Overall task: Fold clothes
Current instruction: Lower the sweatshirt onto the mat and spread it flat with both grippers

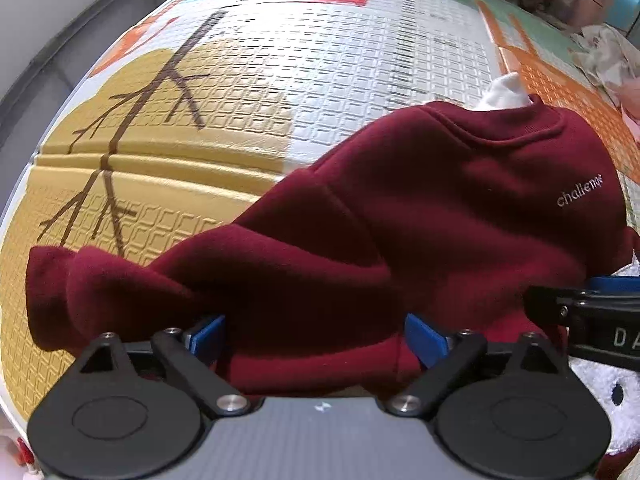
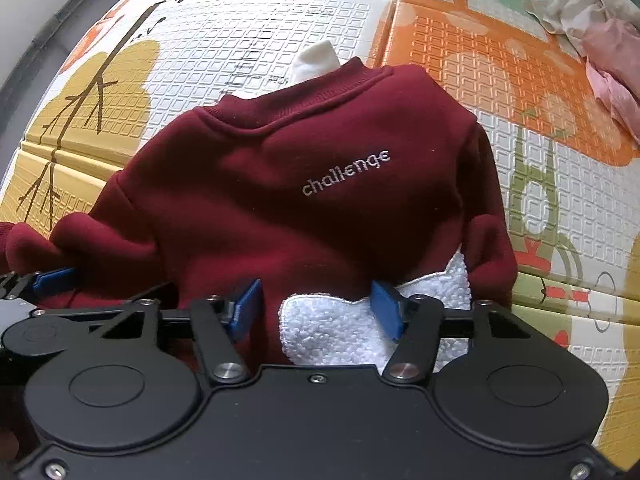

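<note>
Your left gripper (image 1: pixel 316 340) stands wide, jaws astride the sweater (image 1: pixel 400 216) hem; whether the pads bite, you cannot tell. Your right gripper (image 2: pixel 316 312) is half-closed over the white patch (image 2: pixel 340 328), grip equally unclear. The sweater lies bunched on the mat (image 2: pixel 280 24). You're likely taking hold of the hem; next, clamp both sides. Embroidery reads "challenge" (image 2: pixel 346 172).
</note>
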Action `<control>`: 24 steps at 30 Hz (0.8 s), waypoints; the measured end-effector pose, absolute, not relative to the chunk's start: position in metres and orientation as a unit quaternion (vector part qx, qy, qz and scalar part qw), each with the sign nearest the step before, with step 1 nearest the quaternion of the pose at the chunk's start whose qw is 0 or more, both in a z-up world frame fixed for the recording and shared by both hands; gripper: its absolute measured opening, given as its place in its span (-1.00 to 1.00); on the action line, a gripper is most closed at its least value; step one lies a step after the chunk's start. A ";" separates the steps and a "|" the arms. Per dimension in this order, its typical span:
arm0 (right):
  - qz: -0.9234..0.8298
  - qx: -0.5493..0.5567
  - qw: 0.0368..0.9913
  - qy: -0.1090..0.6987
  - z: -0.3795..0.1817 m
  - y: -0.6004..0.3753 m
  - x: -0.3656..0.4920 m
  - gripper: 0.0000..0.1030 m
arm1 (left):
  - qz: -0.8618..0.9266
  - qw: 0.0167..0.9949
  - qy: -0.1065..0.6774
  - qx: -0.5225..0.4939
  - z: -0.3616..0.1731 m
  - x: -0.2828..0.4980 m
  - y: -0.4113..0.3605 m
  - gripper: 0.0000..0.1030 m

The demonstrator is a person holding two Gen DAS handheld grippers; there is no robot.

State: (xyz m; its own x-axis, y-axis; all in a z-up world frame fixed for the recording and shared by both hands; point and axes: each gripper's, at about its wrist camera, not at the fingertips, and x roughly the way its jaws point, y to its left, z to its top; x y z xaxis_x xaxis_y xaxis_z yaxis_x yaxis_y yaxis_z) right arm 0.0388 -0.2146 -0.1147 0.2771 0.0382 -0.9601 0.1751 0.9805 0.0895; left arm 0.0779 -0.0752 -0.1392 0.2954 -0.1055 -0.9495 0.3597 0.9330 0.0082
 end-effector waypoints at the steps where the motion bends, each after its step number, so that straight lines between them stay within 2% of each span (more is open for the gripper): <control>1: -0.044 0.091 0.794 0.599 -0.114 -0.216 0.038 0.00 | -0.151 0.797 0.574 0.113 -0.139 0.077 -0.079 0.75; 5: -0.060 0.099 0.793 0.598 -0.113 -0.226 0.033 -0.04 | -0.176 0.793 0.568 0.129 -0.137 0.073 -0.097 0.64; 19: -0.138 0.151 0.782 0.589 -0.113 -0.292 -0.006 -0.04 | -0.252 0.775 0.554 0.171 -0.139 0.051 -0.168 0.64; 24: -0.158 0.171 0.778 0.583 -0.111 -0.315 -0.022 -0.04 | -0.272 0.767 0.553 0.175 -0.141 0.043 -0.188 0.71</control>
